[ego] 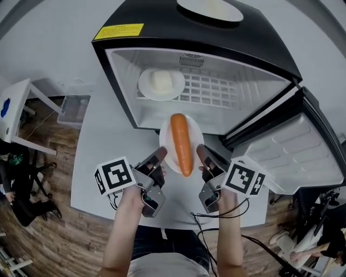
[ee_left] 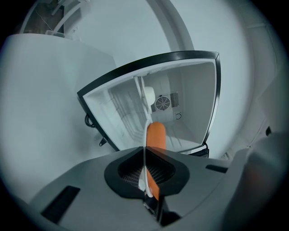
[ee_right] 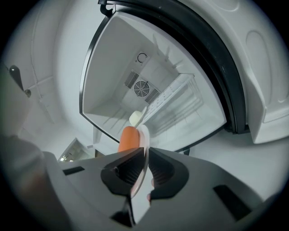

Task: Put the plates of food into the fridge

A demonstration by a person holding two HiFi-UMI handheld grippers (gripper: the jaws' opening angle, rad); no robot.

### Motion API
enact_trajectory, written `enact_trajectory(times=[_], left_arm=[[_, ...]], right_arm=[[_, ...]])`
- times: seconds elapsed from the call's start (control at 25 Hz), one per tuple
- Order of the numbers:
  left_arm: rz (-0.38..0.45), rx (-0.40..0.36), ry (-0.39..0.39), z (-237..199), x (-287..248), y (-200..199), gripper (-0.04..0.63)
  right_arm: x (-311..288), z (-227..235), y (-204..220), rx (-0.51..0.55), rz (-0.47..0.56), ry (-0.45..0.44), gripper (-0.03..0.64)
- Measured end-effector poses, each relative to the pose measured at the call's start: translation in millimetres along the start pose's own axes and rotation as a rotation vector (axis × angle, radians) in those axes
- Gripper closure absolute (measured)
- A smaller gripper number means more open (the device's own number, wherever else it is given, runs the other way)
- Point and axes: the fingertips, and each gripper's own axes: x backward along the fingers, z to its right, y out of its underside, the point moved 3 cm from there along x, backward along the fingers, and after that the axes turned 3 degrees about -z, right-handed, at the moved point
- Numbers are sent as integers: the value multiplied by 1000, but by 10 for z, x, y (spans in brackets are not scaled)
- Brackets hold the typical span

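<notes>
Left tongs and right tongs tight on opposite rims of plate, mostly hidden under carrot

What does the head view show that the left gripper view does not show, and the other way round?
Only the head view: an upper plate on top of the fridge, the yellow label, the open door, the left hand-held gripper and the right hand-held gripper from outside. Only the left gripper view: a black cable beside the fridge and, close up, its jaws pressed shut on the carrot plate's rim. Both: the carrot on that plate, and the plate of white food on the wire shelf.
</notes>
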Motion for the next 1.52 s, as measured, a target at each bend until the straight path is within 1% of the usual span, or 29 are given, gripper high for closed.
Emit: enact_trajectory(times=[0.12, 0.2, 0.4, 0.56, 0.76, 0.92, 1.12, 1.4, 1.52], left_arm=[[24, -11, 0, 119, -140, -114, 575], [26, -6, 9, 186, -253, -178, 575], [4, -16, 24, 326, -494, -284, 575], [-15, -13, 38, 378, -663, -337, 574], [4, -25, 1, 377, -793, -411, 575], [33, -24, -5, 371, -884, -487, 574], [46, 7, 0, 346, -1033, -560, 574], [60, 34, -4, 334, -1174, -594, 575], [79, 57, -1, 328, -1197, -612, 574]], right_arm=[[-39, 13, -195, -11, 49, 2, 575], [-53, 39, -321, -22, 83, 12, 575], [-37, 102, -548, -50, 148, 34, 575], [-22, 156, -687, -52, 186, 59, 575], [-112, 241, -784, -57, 211, 96, 574], [-174, 290, -851, -77, 235, 114, 574], [-222, 346, -976, -77, 269, 155, 574], [-270, 408, -1123, -46, 292, 212, 574], [-296, 414, -1156, -29, 301, 227, 572]])
